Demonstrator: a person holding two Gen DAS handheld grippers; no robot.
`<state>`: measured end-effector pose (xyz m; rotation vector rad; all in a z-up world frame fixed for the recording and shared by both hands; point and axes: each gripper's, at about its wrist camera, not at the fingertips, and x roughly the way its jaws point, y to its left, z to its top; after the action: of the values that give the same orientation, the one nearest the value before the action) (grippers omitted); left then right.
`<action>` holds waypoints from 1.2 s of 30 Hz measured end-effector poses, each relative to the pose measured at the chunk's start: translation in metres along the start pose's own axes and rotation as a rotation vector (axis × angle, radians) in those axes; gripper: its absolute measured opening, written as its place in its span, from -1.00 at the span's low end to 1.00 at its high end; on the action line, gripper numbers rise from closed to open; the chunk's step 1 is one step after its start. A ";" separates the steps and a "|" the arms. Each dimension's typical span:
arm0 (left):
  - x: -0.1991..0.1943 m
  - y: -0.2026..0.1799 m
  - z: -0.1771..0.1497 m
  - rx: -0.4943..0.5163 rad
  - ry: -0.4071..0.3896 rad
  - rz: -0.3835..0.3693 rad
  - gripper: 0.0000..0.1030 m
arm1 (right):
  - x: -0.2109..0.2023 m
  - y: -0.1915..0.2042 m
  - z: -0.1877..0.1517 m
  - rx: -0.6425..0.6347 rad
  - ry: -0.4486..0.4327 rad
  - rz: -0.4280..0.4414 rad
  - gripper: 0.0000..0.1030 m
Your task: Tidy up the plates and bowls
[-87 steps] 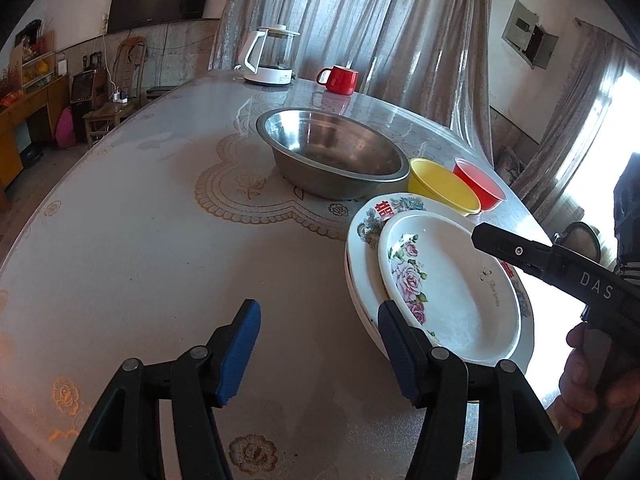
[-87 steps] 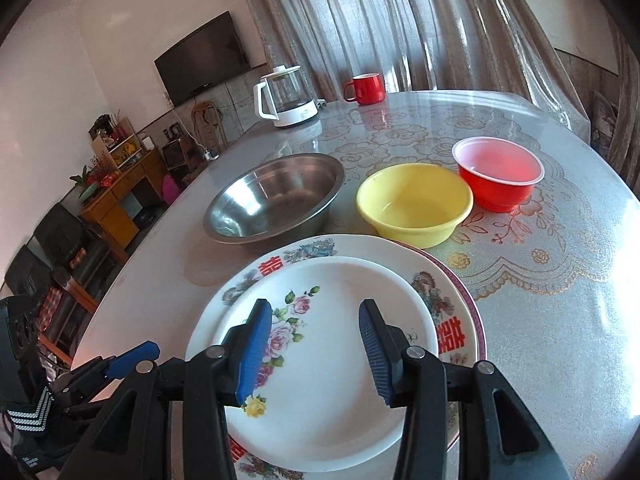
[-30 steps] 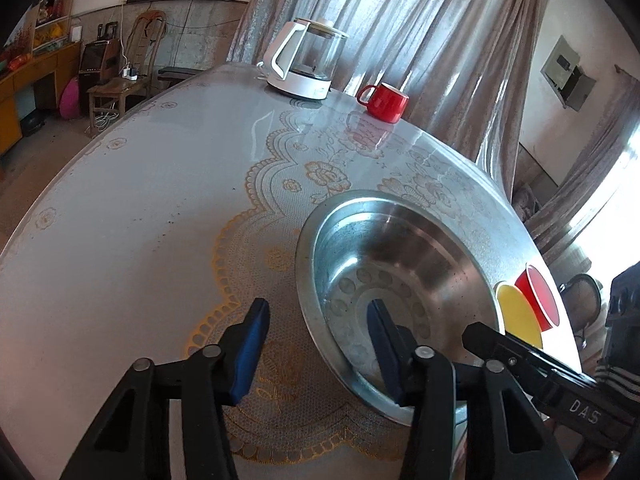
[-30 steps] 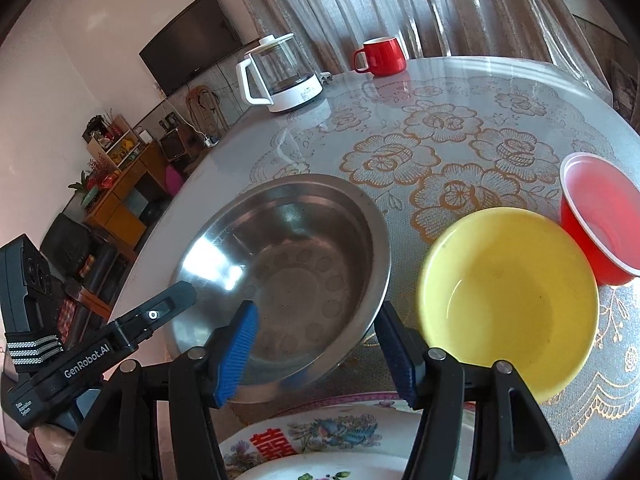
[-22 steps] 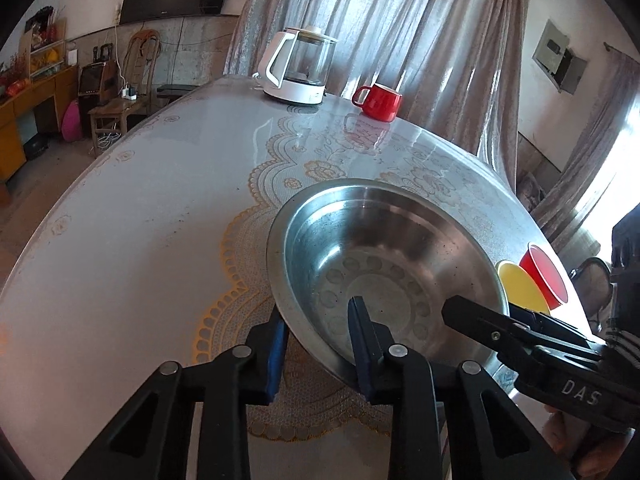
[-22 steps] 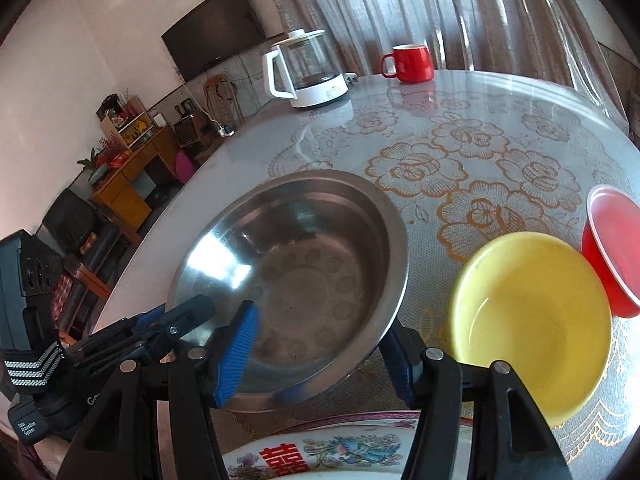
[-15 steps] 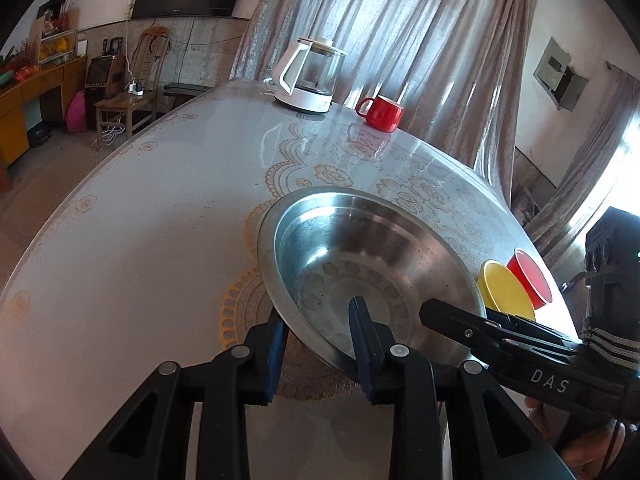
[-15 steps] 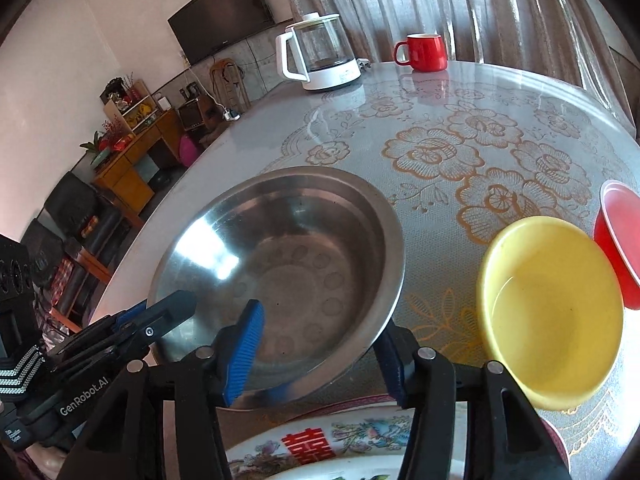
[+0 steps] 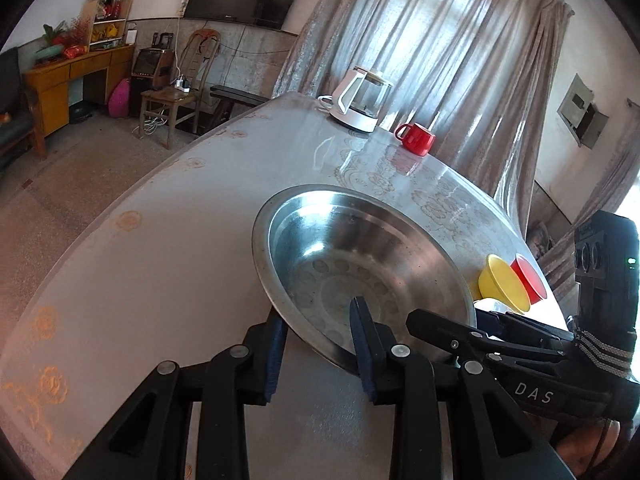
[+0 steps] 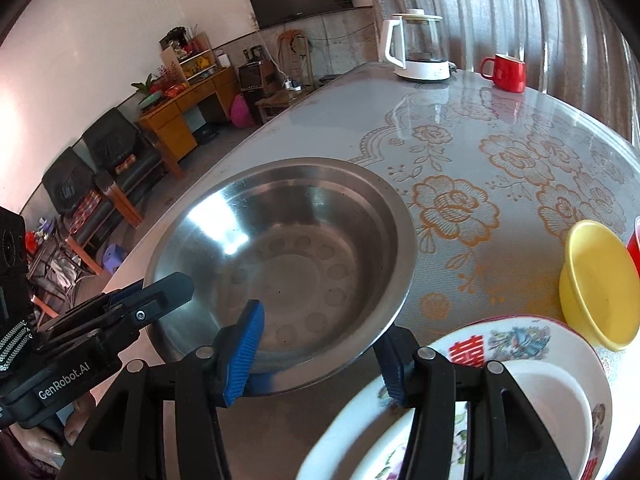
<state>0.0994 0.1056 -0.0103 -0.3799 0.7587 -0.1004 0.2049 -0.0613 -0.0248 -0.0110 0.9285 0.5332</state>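
Observation:
A wide steel bowl (image 9: 360,272) (image 10: 288,256) is on the lace-patterned table (image 9: 180,240), held by both grippers at its near rim. My left gripper (image 9: 318,344) is shut on the rim, one blue pad inside the bowl and one outside. My right gripper (image 10: 316,360) is shut on the rim beside it, its left pad inside and its right pad under the outer wall. Two stacked floral plates (image 10: 464,354) lie at the lower right, the smaller plate (image 10: 552,400) on top. A yellow bowl (image 10: 600,284) (image 9: 502,284) and a red bowl (image 9: 530,276) stand further right.
A glass kettle on a white base (image 9: 360,100) (image 10: 420,48) and a red mug (image 9: 416,138) (image 10: 506,68) stand at the far end of the table. The table's left edge runs close to the steel bowl, with floor, chairs and a wooden desk beyond.
Both grippers closed on the steel bowl's rim. The bowl has since travelled with them to the left, away from the yellow bowl and toward the table's left edge.

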 end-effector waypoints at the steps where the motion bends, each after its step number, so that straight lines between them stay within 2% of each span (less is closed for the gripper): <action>1: -0.005 0.004 -0.004 -0.010 0.001 0.002 -0.38 | 0.000 0.005 -0.002 -0.010 0.007 0.010 0.06; 12: -0.034 0.025 -0.029 -0.049 0.016 0.036 -0.39 | -0.002 0.040 -0.030 -0.068 0.047 0.084 0.09; 15: -0.036 0.027 -0.030 -0.064 0.017 0.042 -0.21 | -0.007 0.041 -0.037 -0.078 0.055 0.098 0.09; 16: -0.037 0.027 -0.030 -0.061 0.011 0.046 -0.21 | -0.009 0.041 -0.040 -0.080 0.056 0.105 0.09; 23: -0.051 0.028 -0.036 -0.025 -0.028 0.107 -0.20 | -0.034 0.036 -0.054 -0.061 0.007 0.128 0.10; 27: -0.062 0.029 -0.031 -0.019 -0.066 0.125 -0.07 | -0.049 0.028 -0.063 -0.040 -0.025 0.143 0.10; 31: -0.069 0.021 -0.020 -0.005 -0.093 0.099 -0.02 | -0.066 0.012 -0.070 0.015 -0.073 0.195 0.10; 36: -0.067 -0.012 -0.006 0.066 -0.102 0.033 0.00 | -0.093 -0.023 -0.075 0.132 -0.162 0.215 0.11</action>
<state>0.0476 0.1074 0.0340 -0.3078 0.6592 -0.0743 0.1136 -0.1385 -0.0042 0.2500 0.8086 0.6608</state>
